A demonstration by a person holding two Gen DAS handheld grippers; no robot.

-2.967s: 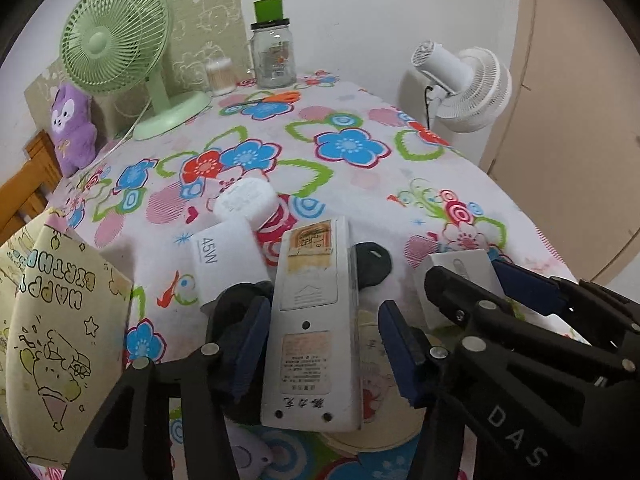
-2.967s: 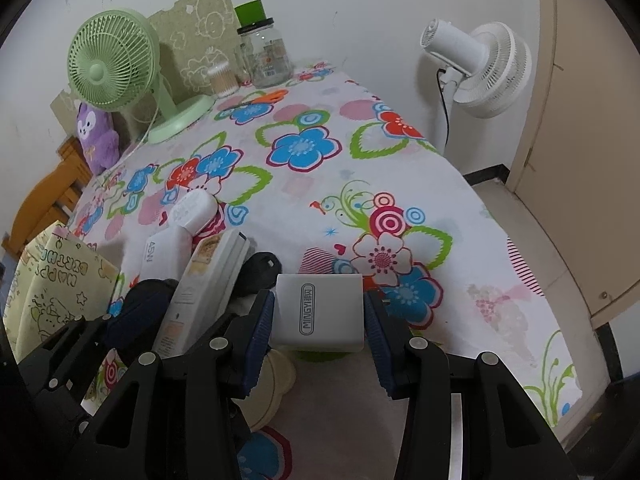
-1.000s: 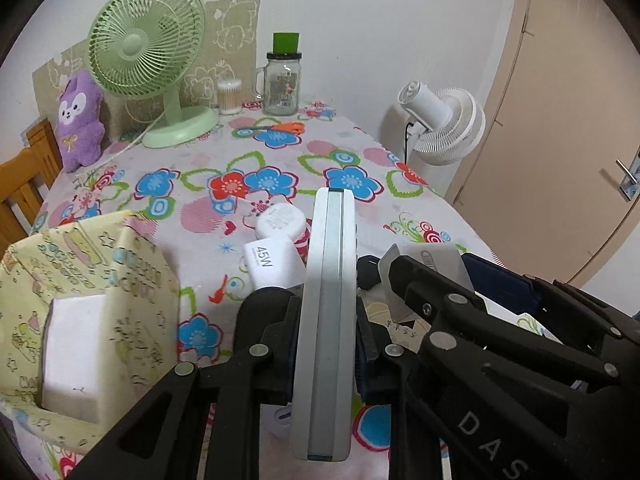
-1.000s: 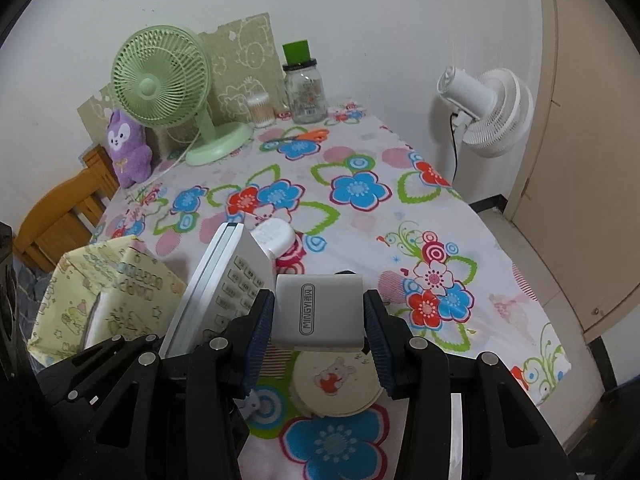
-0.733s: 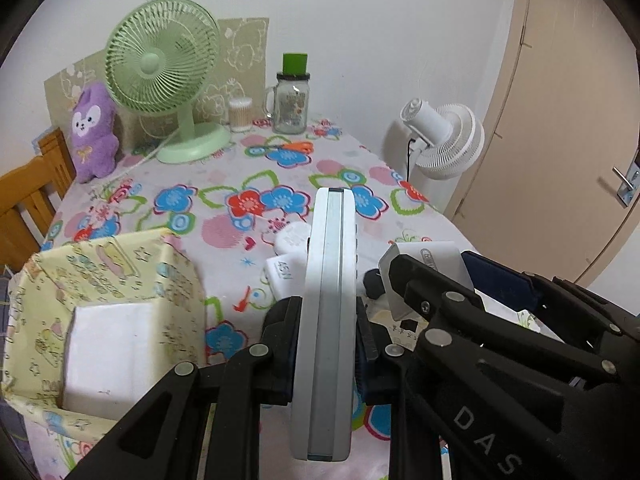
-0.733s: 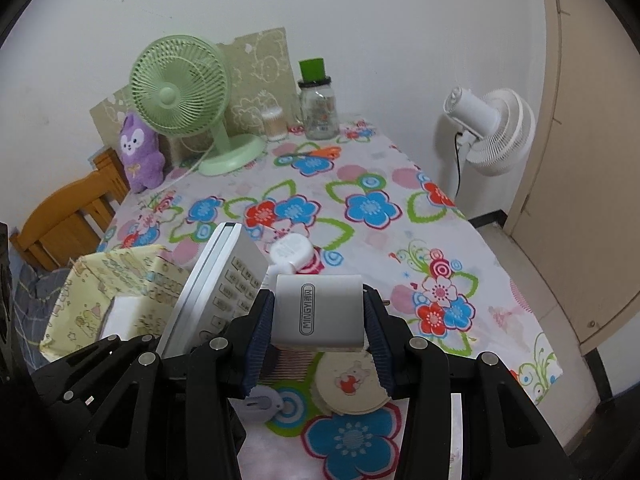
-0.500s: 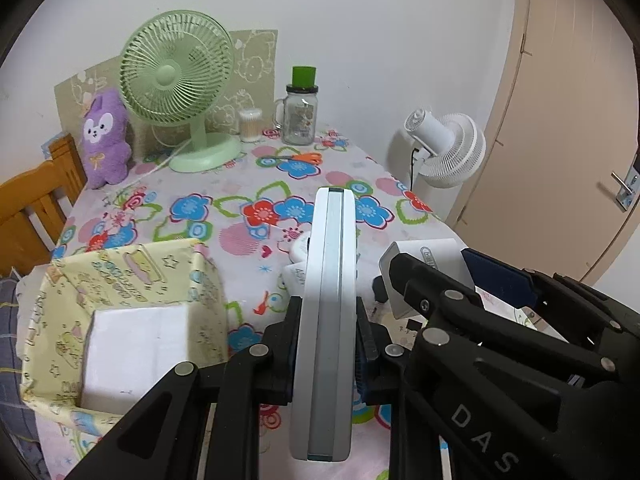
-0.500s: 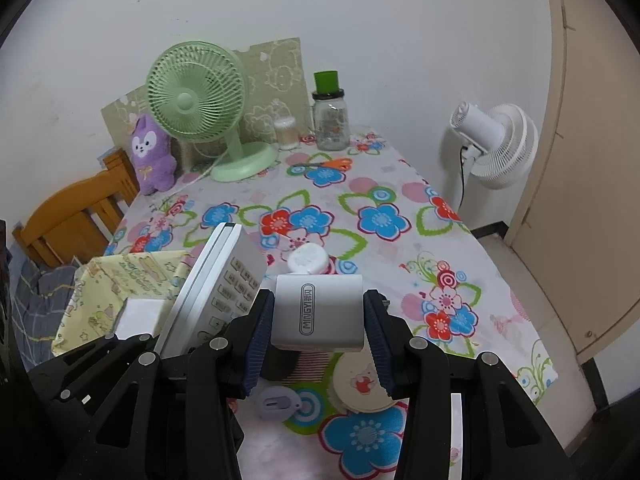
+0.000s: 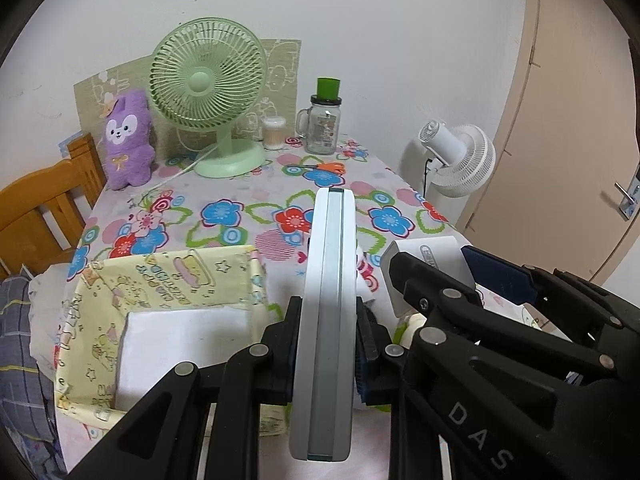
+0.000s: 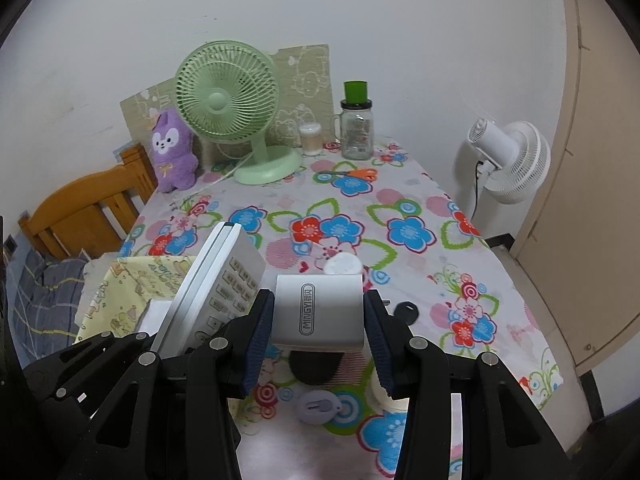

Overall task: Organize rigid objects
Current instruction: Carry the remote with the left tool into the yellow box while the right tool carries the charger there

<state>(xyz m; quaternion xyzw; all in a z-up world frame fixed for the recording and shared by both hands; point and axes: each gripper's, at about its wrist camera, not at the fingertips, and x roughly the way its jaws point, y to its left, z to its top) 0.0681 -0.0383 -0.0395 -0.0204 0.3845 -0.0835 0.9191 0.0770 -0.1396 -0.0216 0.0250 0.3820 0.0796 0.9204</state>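
Observation:
My left gripper [image 9: 326, 354] is shut on a white remote control [image 9: 326, 320], held on edge and lifted above the flowered table. The same remote control [image 10: 218, 284] shows its keypad at the left of the right wrist view. My right gripper [image 10: 318, 336] is shut on a white charger block [image 10: 318, 310] with a printed label, also raised off the table; the charger block [image 9: 434, 254] peeks out at the right of the left wrist view. A yellow cartoon-print fabric box [image 9: 160, 280] with a white pad inside sits below and left of the remote.
On the tablecloth [image 10: 360, 216] lie a small round white item [image 10: 342, 266], a black fob [image 10: 406, 312], a grey round tag [image 10: 318, 408] and a black round object [image 10: 316, 368]. A green fan [image 9: 208, 92], purple plush [image 9: 126, 140], jar [image 9: 324, 124] and scissors [image 9: 320, 167] stand at the far end. A wooden chair [image 9: 44, 208] is left, a white floor fan [image 9: 458, 158] right.
Both grippers have risen and drawn back from the table with their objects still held. More of the yellow box, the chair and the far end of the table has come into view.

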